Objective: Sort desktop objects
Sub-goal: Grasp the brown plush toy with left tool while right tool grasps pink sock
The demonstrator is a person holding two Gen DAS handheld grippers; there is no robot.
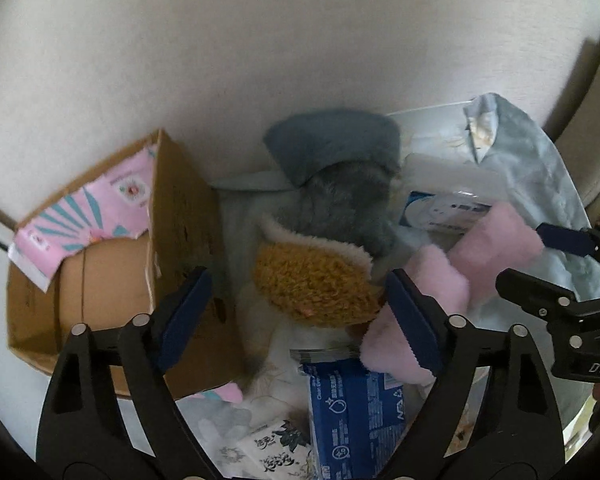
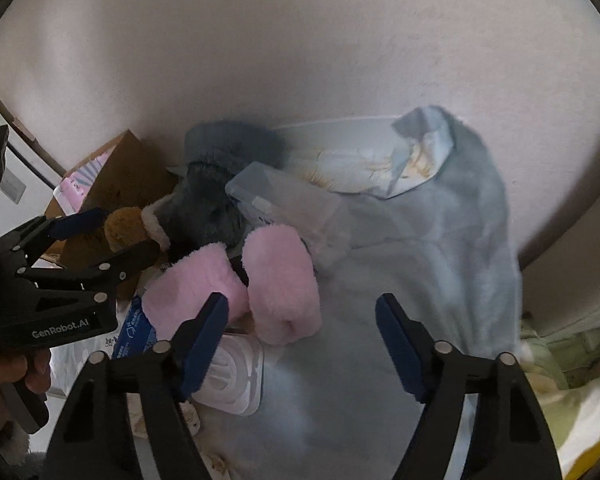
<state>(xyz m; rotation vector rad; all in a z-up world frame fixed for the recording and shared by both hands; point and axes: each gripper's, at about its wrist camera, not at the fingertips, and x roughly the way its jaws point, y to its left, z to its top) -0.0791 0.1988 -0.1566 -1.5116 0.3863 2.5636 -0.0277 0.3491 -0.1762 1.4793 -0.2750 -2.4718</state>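
left gripper (image 1: 300, 312) jaws apart, astride brown plush (image 1: 316, 284), pads not pressing | right gripper (image 2: 302, 340) jaws apart over pale cloth (image 2: 420, 260), nothing held | pink plush (image 2: 276, 280) at its 11 o'clock | cardboard box (image 1: 112, 280) at left's 10 o'clock | risk: closing may snag neighbouring fluff (pile is tangled), dragging several things

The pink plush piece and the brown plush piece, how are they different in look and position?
The pink plush piece is pale, smooth and long-piled; the brown plush piece is mustard, curly and has a white fleecy rim. The pink one is folded into two rolls beside the light blue cloth; the brown one lies nearer the cardboard box. Both are soft and untouched.
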